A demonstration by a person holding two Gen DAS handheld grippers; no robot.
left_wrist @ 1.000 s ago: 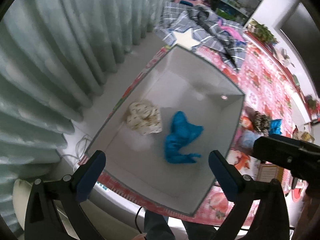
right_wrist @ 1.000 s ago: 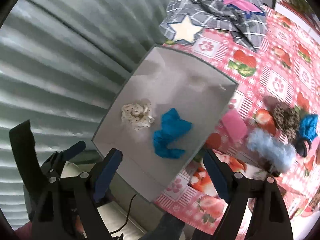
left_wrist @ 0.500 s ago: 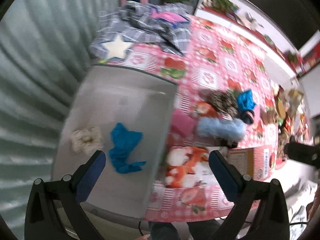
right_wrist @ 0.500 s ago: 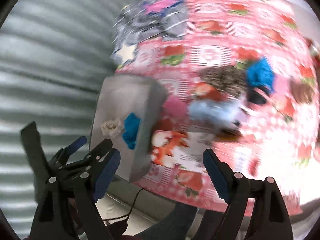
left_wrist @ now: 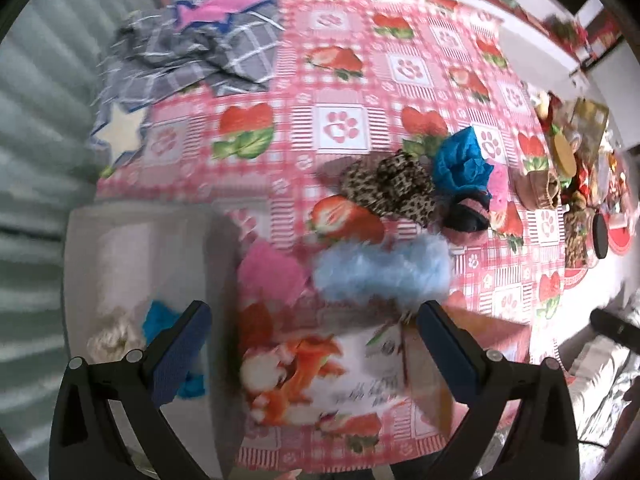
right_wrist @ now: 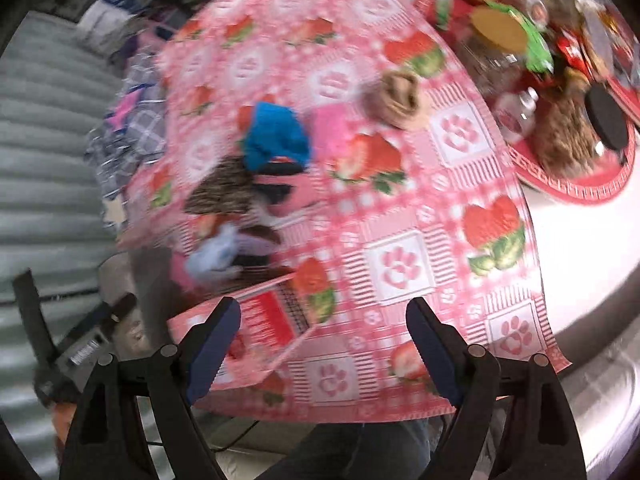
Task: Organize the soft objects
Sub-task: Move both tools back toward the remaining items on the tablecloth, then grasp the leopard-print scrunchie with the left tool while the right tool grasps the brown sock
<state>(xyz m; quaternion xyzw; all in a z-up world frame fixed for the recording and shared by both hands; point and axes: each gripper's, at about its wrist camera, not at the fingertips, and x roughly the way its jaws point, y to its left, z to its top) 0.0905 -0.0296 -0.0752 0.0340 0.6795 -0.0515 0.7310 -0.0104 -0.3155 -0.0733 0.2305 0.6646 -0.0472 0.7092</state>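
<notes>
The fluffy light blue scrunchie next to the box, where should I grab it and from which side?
Grip the fluffy blue scrunchie across its narrow middle, coming straight down from above with the open left gripper. It lies long and flat on the tablecloth, with a pink one close on its left.

A pink strawberry-and-paw tablecloth (left_wrist: 340, 128) carries a leopard-print scrunchie (left_wrist: 390, 188), a pale-blue fluffy one (left_wrist: 380, 272) (blurred) and a grey plaid cloth (left_wrist: 200, 52).
</notes>
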